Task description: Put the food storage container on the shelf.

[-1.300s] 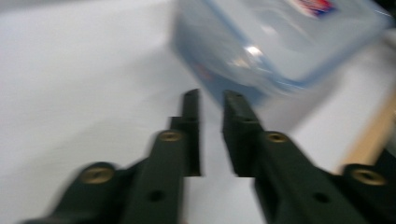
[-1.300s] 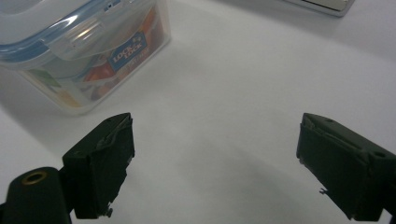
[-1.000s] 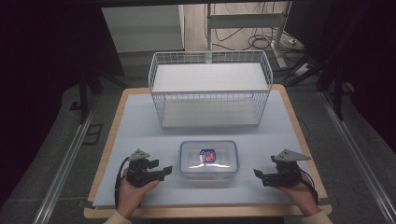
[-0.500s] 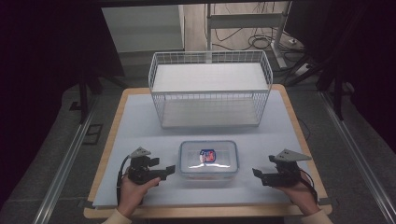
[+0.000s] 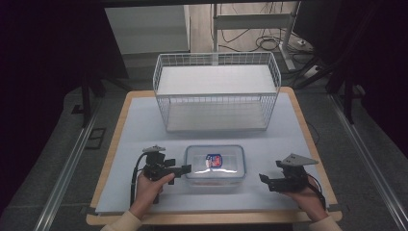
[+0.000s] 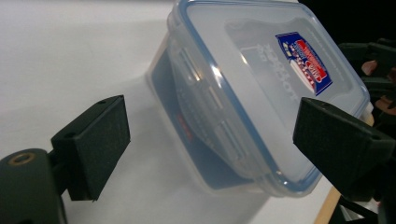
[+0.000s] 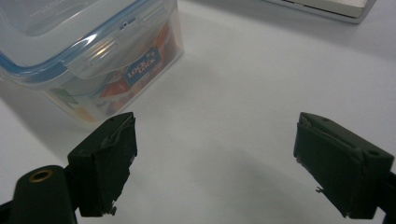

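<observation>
Your left gripper (image 5: 185, 169) has just been opening and has edged up to the clear lidded container (image 5: 215, 163) at the table's near edge, jaws wide astride its end, pads not yet touching, so a grasp looks imminent.

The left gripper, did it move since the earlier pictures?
Yes. The left gripper slid toward the plastic box and its jaws have just been opening; they are apart, gripping nothing. The right gripper, the box and the wire basket stayed put.
</observation>
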A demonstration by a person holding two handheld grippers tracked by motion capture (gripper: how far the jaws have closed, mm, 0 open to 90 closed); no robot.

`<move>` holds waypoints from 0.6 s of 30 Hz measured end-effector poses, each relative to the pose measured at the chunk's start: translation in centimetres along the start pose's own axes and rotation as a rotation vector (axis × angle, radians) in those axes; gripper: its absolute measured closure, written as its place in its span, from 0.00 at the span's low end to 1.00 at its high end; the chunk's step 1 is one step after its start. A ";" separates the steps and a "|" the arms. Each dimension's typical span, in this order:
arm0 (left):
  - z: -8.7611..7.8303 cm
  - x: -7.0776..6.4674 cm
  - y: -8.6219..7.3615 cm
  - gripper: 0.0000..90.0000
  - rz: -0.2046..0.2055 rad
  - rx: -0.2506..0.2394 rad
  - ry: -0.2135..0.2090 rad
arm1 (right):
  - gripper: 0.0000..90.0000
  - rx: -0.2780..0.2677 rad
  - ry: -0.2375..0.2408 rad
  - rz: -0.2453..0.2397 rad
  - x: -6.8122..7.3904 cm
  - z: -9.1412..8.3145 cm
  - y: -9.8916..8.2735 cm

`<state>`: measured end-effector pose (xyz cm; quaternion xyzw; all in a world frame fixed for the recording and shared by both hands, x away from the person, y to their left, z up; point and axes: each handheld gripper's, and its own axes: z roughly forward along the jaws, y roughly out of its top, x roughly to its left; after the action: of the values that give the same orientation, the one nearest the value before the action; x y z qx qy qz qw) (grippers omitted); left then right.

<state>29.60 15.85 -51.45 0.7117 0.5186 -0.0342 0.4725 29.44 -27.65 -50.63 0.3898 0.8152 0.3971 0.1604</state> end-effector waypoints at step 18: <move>1.9 0.0 0.0 0.21 -0.063 0.061 -0.143 | 0.16 -0.008 -0.012 -0.008 0.1 0.0 0.2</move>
<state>30.50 14.51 -52.51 0.7050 0.5043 -0.1155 0.4850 29.44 -27.55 -50.48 0.3882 0.8143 0.3974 0.1683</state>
